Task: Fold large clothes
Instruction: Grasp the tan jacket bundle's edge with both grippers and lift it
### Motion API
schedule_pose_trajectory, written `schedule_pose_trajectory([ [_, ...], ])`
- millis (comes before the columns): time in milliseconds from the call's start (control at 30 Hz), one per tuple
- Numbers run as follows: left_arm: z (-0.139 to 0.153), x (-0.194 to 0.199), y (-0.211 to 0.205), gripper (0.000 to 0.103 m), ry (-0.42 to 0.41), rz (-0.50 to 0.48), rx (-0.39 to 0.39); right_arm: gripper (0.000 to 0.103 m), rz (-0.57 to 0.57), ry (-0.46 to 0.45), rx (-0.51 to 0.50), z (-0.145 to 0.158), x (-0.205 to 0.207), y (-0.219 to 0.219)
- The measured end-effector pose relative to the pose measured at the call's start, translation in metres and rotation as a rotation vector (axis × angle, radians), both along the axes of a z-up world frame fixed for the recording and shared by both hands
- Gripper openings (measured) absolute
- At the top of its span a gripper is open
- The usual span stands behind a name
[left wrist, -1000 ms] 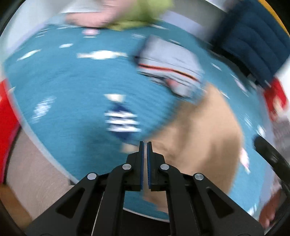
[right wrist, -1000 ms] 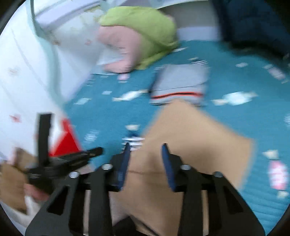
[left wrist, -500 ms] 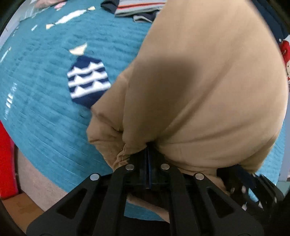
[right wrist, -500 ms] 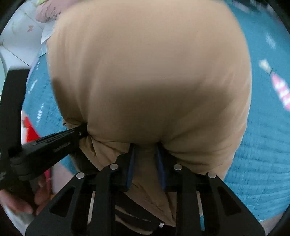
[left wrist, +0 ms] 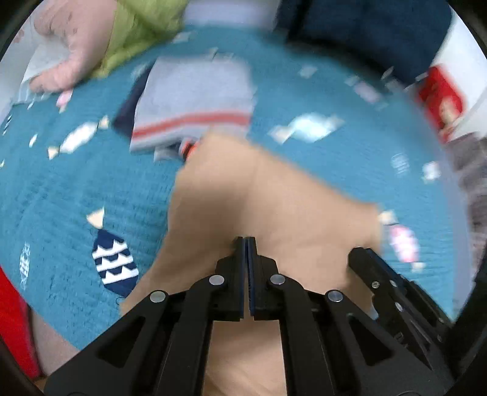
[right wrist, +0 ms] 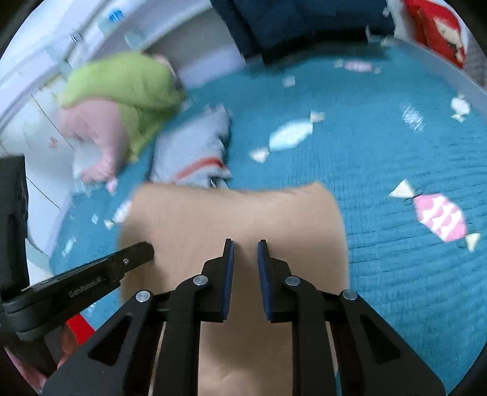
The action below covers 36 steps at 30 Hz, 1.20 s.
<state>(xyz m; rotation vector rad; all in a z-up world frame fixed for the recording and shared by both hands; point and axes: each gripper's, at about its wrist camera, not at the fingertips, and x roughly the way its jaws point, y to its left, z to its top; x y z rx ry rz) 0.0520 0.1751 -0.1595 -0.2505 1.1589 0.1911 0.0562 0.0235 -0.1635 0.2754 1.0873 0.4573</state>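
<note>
A tan garment (left wrist: 274,198) (right wrist: 231,213) lies spread on the teal candy-print blanket (left wrist: 76,182) (right wrist: 395,137). My left gripper (left wrist: 246,240) is shut over its near part, and creases in the fabric run in to the tips. From the right wrist view, one of its black fingers (right wrist: 137,252) rests on the garment's left side. My right gripper (right wrist: 245,242) hovers over the garment's middle. Its jaws are closing with a gap left, and the pads press on nothing; tan cloth shows beyond the gap. One of its fingers (left wrist: 365,262) appears at the garment's right edge.
A folded grey garment with a red stripe (left wrist: 194,100) (right wrist: 194,146) lies just beyond the tan one. Green and pink bedding (left wrist: 91,45) (right wrist: 121,85) is piled at the back left. A dark blue item (left wrist: 365,30) (right wrist: 304,24) and a red cushion (left wrist: 441,97) (right wrist: 435,30) sit behind.
Half a second ago the tan garment hung bunched up close in both grippers. Now it lies flat on the blanket, and the right jaws have narrowed and no longer pinch fabric.
</note>
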Motion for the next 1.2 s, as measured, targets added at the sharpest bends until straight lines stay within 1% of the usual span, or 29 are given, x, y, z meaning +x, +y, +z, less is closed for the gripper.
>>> schedule_pose_trajectory([
  [33,-0.012,0.006,0.003,0.003,0.015,0.020,0.011,0.014,0.012,0.054,0.039,-0.020,0.011,0.001],
  [67,-0.028,0.009,0.005,0.003,0.024,0.036,0.026,0.013,0.029,0.066,0.068,-0.031,0.013,0.001],
  [100,-0.041,0.012,0.010,0.003,0.022,0.046,0.034,0.007,0.043,0.071,0.085,-0.037,0.015,0.001],
  [133,-0.046,0.014,0.013,0.003,0.018,0.051,0.032,0.003,0.056,0.077,0.074,-0.038,0.018,0.002],
  [167,-0.047,0.016,0.016,0.003,0.016,0.066,0.016,0.002,0.061,0.080,0.072,-0.032,0.014,0.005],
  [233,-0.038,0.019,0.022,0.003,0.026,0.087,-0.007,0.003,0.061,0.080,0.068,-0.023,0.015,0.006],
  [267,-0.027,0.022,0.022,0.004,0.024,0.085,-0.006,0.005,0.060,0.070,0.085,-0.011,0.015,0.002],
  [300,-0.015,0.022,0.023,0.004,-0.003,0.074,-0.007,0.006,0.055,0.056,0.095,-0.002,0.015,0.001],
  [333,-0.006,0.023,0.024,0.004,-0.037,0.063,-0.013,0.006,0.043,0.018,0.098,0.012,0.018,-0.003],
  [400,0.018,0.029,0.025,0.004,-0.123,0.029,-0.035,0.006,0.022,-0.034,0.080,0.029,0.027,-0.006],
  [433,0.023,0.034,0.024,0.004,-0.149,0.019,-0.047,0.007,0.018,-0.047,0.077,0.033,0.034,-0.006],
  [500,0.022,0.046,0.023,0.004,-0.172,0.012,-0.047,0.007,0.009,-0.039,0.050,0.026,0.049,-0.001],
  [533,0.012,0.058,0.025,0.004,-0.163,0.016,-0.041,0.007,0.004,-0.028,0.025,0.018,0.057,0.003],
  [567,-0.003,0.069,0.029,0.004,-0.140,0.026,-0.044,0.007,0.002,0.000,-0.018,0.000,0.067,0.008],
  [600,-0.024,0.080,0.036,0.003,-0.105,0.045,-0.044,0.005,0.006,0.044,-0.054,-0.020,0.074,0.014],
  [633,-0.042,0.083,0.041,0.003,-0.073,0.058,-0.043,0.002,0.023,0.096,-0.074,-0.048,0.078,0.020],
  [667,-0.065,0.088,0.049,0.002,-0.032,0.077,-0.062,0.001,0.035,0.091,-0.078,-0.058,0.078,0.022],
  [700,-0.076,0.090,0.058,0.002,-0.025,0.100,-0.096,0.001,0.037,0.074,-0.086,-0.057,0.075,0.024],
  [733,-0.077,0.089,0.063,0.002,-0.032,0.110,-0.116,0.001,0.043,0.044,-0.108,-0.049,0.071,0.025],
  [767,-0.070,0.087,0.066,0.002,-0.036,0.106,-0.130,0.001,0.046,0.027,-0.121,-0.041,0.067,0.026],
  [800,-0.060,0.084,0.066,0.002,-0.038,0.095,-0.127,0.002,0.047,0.009,-0.129,-0.032,0.063,0.025],
  [867,-0.041,0.075,0.064,0.002,-0.054,0.074,-0.112,0.006,0.053,-0.027,-0.099,-0.011,0.050,0.016],
  [933,-0.015,0.056,0.060,0.003,-0.091,0.037,-0.096,0.006,0.055,-0.056,-0.091,0.009,0.035,0.008],
  [967,-0.003,0.044,0.056,0.004,-0.101,0.015,-0.074,0.007,0.056,-0.062,-0.090,0.016,0.029,0.006],
  [1000,0.007,0.031,0.051,0.004,-0.102,-0.004,-0.046,0.007,0.058,-0.055,-0.090,0.025,0.018,0.001],
  [1033,0.012,0.021,0.048,0.004,-0.102,-0.019,-0.034,0.007,0.059,-0.043,-0.095,0.029,0.014,0.000],
  [1100,0.018,-0.008,0.040,0.005,-0.079,-0.054,-0.032,0.007,0.081,0.008,-0.105,0.038,-0.007,-0.007],
  [1133,0.016,-0.022,0.037,0.009,-0.050,-0.061,-0.029,0.007,0.096,0.036,-0.091,0.039,-0.015,-0.009],
  [1200,-0.001,-0.048,0.031,0.012,0.036,-0.063,-0.012,0.007,0.124,0.148,-0.101,0.032,-0.032,-0.010],
])
